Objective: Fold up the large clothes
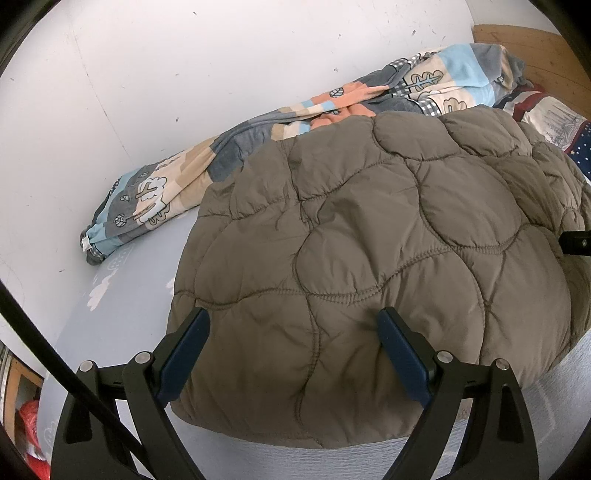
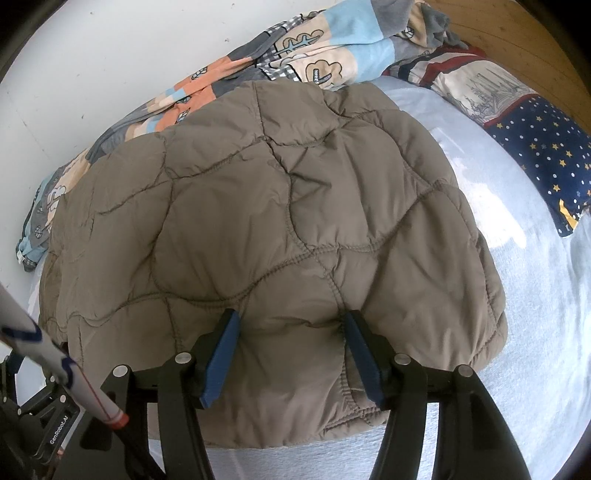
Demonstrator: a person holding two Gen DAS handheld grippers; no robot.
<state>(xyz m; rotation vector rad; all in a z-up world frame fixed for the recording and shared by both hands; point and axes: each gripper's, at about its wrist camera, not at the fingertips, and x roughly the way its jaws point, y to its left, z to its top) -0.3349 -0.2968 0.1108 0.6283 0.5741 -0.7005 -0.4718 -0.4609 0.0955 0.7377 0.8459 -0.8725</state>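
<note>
A brown quilted jacket (image 1: pixel 369 229) lies folded in a thick bundle on the pale blue bed sheet (image 1: pixel 122 317). My left gripper (image 1: pixel 293 314) stands open and wide over the bundle's near left edge, its blue pads (image 1: pixel 184 354) resting against the fabric without pinching it. My right gripper (image 2: pixel 291 314) sits at the jacket's (image 2: pixel 258 192) near right edge with its jaws spread about halfway. A soft bulge of jacket fills the gap between its pads (image 2: pixel 219 358), and they do not clamp it.
A patchwork blanket (image 1: pixel 177 184) is bunched along the white wall (image 1: pixel 147 74) behind the jacket. A starry navy pillow (image 2: pixel 539 155) lies at the right by a wooden headboard (image 2: pixel 498 33). Bare sheet (image 2: pixel 535 314) stretches to the jacket's right.
</note>
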